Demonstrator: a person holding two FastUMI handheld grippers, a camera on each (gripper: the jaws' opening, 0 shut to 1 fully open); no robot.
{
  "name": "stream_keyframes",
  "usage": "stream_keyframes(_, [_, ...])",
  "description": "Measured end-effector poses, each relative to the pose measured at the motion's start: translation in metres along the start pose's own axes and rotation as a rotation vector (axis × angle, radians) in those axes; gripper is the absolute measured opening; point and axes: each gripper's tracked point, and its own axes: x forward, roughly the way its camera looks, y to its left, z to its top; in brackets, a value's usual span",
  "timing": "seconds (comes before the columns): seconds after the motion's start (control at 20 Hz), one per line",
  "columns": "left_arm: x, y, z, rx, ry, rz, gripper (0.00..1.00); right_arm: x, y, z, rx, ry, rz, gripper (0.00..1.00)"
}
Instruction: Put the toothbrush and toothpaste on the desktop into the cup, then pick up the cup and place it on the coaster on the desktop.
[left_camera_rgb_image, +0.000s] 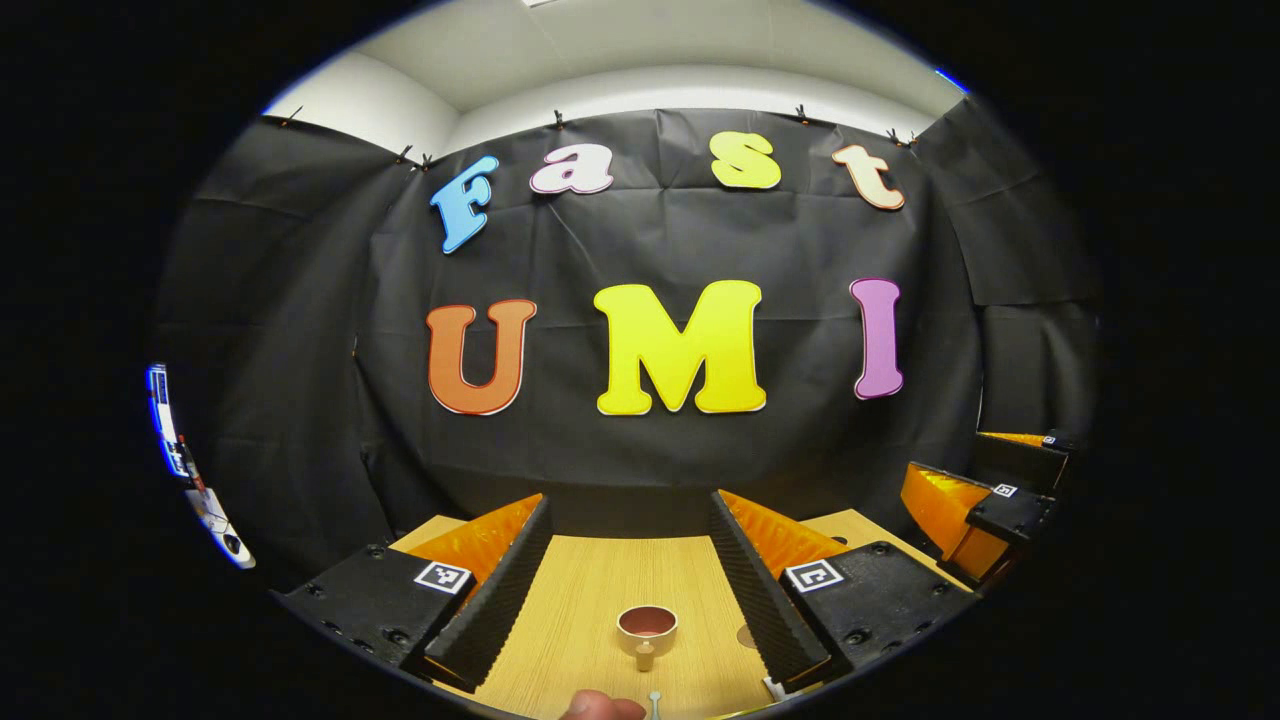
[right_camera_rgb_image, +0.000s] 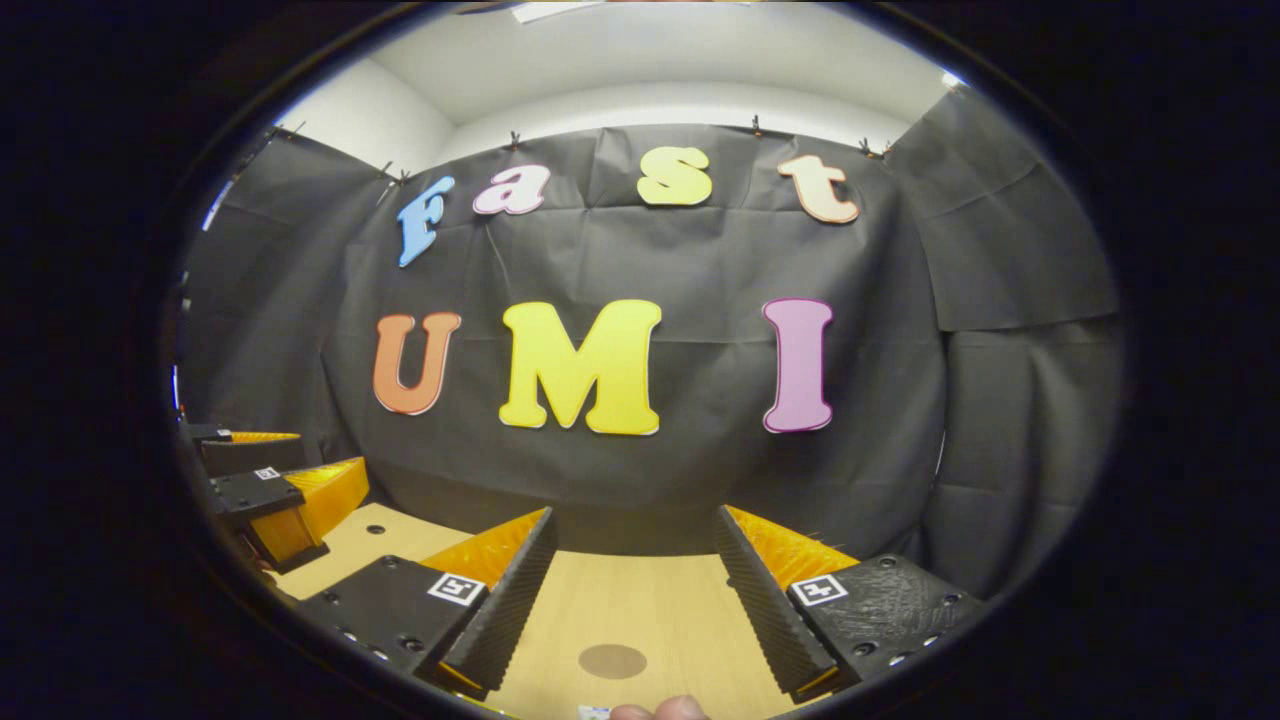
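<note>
A small beige cup (left_camera_rgb_image: 646, 630) with a reddish inside stands upright on the wooden desktop (left_camera_rgb_image: 600, 590), its handle toward me. It sits low between the wide-apart fingers of my left gripper (left_camera_rgb_image: 630, 510), which is open and holds nothing. Just in front of the cup a thin pale stick end (left_camera_rgb_image: 655, 702) pokes in at the bottom edge; it may be the toothbrush. A round brown coaster (right_camera_rgb_image: 612, 660) lies flat on the desktop between the fingers of my right gripper (right_camera_rgb_image: 637, 515), open too. The coaster's edge (left_camera_rgb_image: 744, 635) peeks out beside the left gripper's right finger.
A person's fingertip (left_camera_rgb_image: 600, 708) shows at the bottom edge, and another fingertip (right_camera_rgb_image: 660, 710) beside a small white object (right_camera_rgb_image: 593, 712). The right gripper (left_camera_rgb_image: 985, 505) hovers at the far right, the left gripper (right_camera_rgb_image: 275, 490) at the far left. The black cloth wall closes the desk's back.
</note>
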Motion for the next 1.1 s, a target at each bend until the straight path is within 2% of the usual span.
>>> stream_keyframes(0.55, [0.0, -0.008, -0.003, 0.007, 0.013, -0.009, 0.98, 0.003, -0.005, 0.005, 0.006, -0.007, 0.006, 0.97])
stream_keyframes(0.6, [0.001, -0.008, -0.003, 0.007, 0.011, -0.013, 0.89, 0.004, -0.005, 0.004, 0.009, -0.007, 0.005, 0.95])
stream_keyframes(0.65, [0.001, -0.009, -0.002, 0.009, 0.011, -0.018, 0.89, 0.005, -0.005, 0.004, 0.012, -0.005, 0.002, 0.95])
stream_keyframes(0.7, [0.001, -0.008, -0.003, 0.009, 0.01, -0.019, 0.98, 0.005, -0.003, 0.004, 0.012, -0.004, 0.002, 0.95])
stream_keyframes(0.9, [0.0, -0.004, 0.002, 0.017, -0.004, -0.014, 0.98, 0.001, -0.002, 0.01, 0.012, -0.021, 0.0, 0.97])
stream_keyframes(1.1, [0.0, -0.003, -0.002, 0.005, 0.008, -0.014, 0.98, 0.002, 0.002, 0.006, 0.003, -0.011, 0.017, 0.95])
